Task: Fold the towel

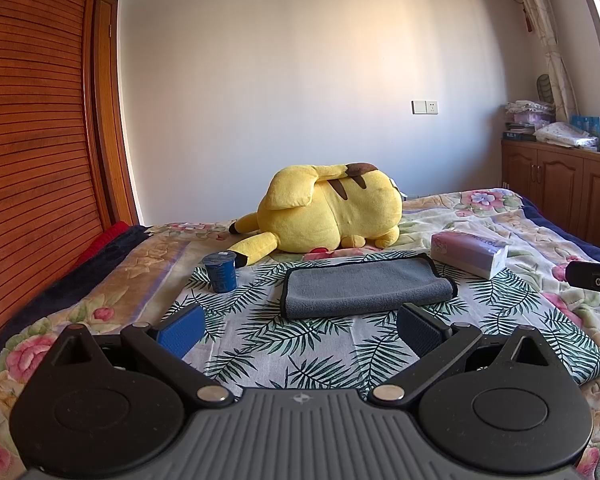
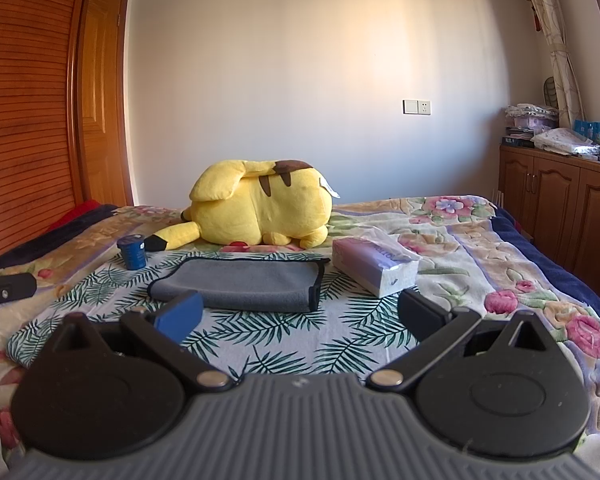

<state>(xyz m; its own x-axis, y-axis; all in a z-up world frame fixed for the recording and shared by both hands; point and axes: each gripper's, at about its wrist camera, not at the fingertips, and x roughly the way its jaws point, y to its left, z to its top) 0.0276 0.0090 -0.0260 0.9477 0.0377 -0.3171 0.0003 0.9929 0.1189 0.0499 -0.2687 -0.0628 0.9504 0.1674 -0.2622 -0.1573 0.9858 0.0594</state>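
One grey microfibre towel with black edging [image 1: 364, 286] lies folded on the palm-leaf printed cloth [image 1: 300, 344] spread over the floral bedspread [image 1: 112, 280], and it sits just ahead of both grippers, touched by neither. Around it are one blue foil-lidded cup [image 1: 220, 271] to the left, one lilac-and-white soft tissue pack [image 1: 470, 251] just beside its right end, and one yellow plush toy with brown stripes [image 1: 324, 216] lying behind it. The left gripper [image 1: 300, 326] has its two fingers spread wide apart with nothing between them, and the right gripper [image 2: 300, 314] is the same — splayed and holding nothing. Each camera catches a part of the other tool at its frame edge: the left wrist view shows a black piece at the far right, the right wrist view a black piece at the far left. Only the right wrist view shows the panelled wooden door [image 2: 100, 92] in full and the white tag on the plush; both show the one wall socket plate [image 2: 416, 107] and the wooden cabinet [image 2: 560, 196]
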